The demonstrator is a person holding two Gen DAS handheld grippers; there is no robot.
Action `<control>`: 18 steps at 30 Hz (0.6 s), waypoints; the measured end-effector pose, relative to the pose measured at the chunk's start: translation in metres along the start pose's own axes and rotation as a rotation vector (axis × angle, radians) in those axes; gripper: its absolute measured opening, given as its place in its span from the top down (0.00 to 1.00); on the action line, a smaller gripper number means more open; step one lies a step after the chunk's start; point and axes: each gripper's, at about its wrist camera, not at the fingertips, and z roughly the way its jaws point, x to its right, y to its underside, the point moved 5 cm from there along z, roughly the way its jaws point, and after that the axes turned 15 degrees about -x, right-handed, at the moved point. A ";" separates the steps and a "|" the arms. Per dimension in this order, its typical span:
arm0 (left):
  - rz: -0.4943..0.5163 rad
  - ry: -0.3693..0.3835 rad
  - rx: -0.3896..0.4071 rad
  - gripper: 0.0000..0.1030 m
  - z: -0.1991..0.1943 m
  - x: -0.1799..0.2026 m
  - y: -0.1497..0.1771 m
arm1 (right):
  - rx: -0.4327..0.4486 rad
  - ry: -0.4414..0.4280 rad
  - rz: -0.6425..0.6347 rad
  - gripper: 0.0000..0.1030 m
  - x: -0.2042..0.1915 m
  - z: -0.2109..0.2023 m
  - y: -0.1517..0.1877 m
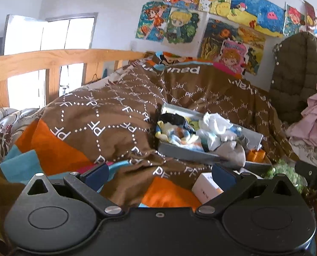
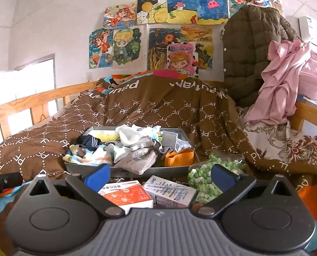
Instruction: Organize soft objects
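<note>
The right gripper point(image 2: 160, 178) hung nearest the camera with its blue-padded fingers point(image 2: 97, 176) spread wide and nothing between them. Just beyond them, on the bed, lay an orange-and-white carton point(image 2: 129, 194) and, touching its right side, a white carton with blue print point(image 2: 171, 192). To the right of the cartons sat a clear bag of green and white pieces point(image 2: 203, 181).

The left gripper point(image 1: 160, 173) was likewise released, fingers apart over the rumpled brown quilt point(image 1: 115, 115) printed with white "PF" letters, and gripped nothing. A corner of a white box point(image 1: 207, 188) showed between its fingers.

Behind the cartons rested the grey tray point(image 2: 90, 167), lying on the quilt and heaped with the soft things: a dark navy sock with white stripes point(image 2: 90, 141) at the near left, a pastel striped cloth point(image 2: 92, 156) below it, a grey sock point(image 2: 137, 160) draped over the tray's near rim, an orange piece point(image 2: 179, 156) at the near right, and white socks point(image 2: 133, 136) piled toward the middle and far side.

Farther right, a pink garment point(image 2: 284, 79) hung crumpled over a floral sheet point(image 2: 286, 143), with an olive quilted jacket point(image 2: 250, 49) behind it. A wooden bed rail point(image 2: 39, 103) ran along the far left. Colourful cartoon drawings point(image 2: 158, 32) covered the white wall at the back.
</note>
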 end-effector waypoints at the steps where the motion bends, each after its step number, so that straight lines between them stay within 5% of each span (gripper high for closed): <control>1: -0.001 0.001 -0.005 0.01 0.000 0.000 0.001 | -0.004 -0.005 0.005 0.00 0.000 0.000 0.001; 18: 0.030 -0.028 -0.069 0.01 0.004 -0.001 0.014 | -0.077 -0.055 0.033 0.00 -0.014 -0.008 0.020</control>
